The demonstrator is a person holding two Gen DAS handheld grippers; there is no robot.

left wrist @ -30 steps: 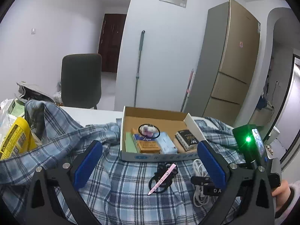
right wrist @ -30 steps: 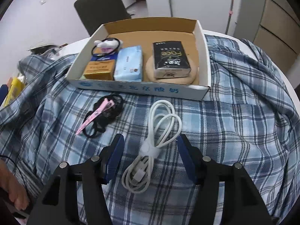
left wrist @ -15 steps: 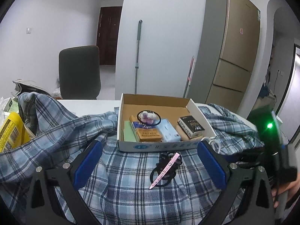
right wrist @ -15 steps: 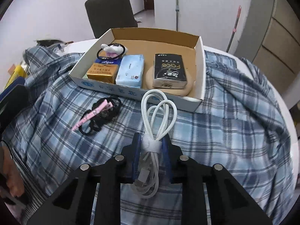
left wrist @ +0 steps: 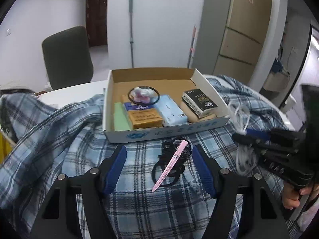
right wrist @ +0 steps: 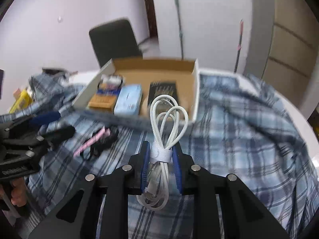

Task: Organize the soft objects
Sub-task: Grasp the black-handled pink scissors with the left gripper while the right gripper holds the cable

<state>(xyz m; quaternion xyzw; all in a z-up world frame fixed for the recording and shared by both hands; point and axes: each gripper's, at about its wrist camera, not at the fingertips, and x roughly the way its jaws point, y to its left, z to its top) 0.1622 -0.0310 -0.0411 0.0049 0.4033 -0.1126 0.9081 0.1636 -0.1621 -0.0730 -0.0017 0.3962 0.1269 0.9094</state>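
The right gripper (right wrist: 161, 166) is squeezing the coiled white cable (right wrist: 163, 137) above the plaid cloth-covered table (right wrist: 249, 139), the left gripper (left wrist: 159, 167) is gaping open around the black hair ties with a pink clip (left wrist: 173, 159), both waiting near the front edge of the half-filled brown cardboard box (left wrist: 159, 134).

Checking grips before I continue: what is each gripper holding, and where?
Right gripper pinches the white cable at its strap. Left gripper is open, holding nothing.

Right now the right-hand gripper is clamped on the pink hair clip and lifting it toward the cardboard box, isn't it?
Not quite. The right gripper is clamped on the bundled white cable, not the pink hair clip. The clip lies on the plaid cloth among black hair ties, between the open fingers of the left gripper. The right wrist view shows the cable held up before the cardboard box.
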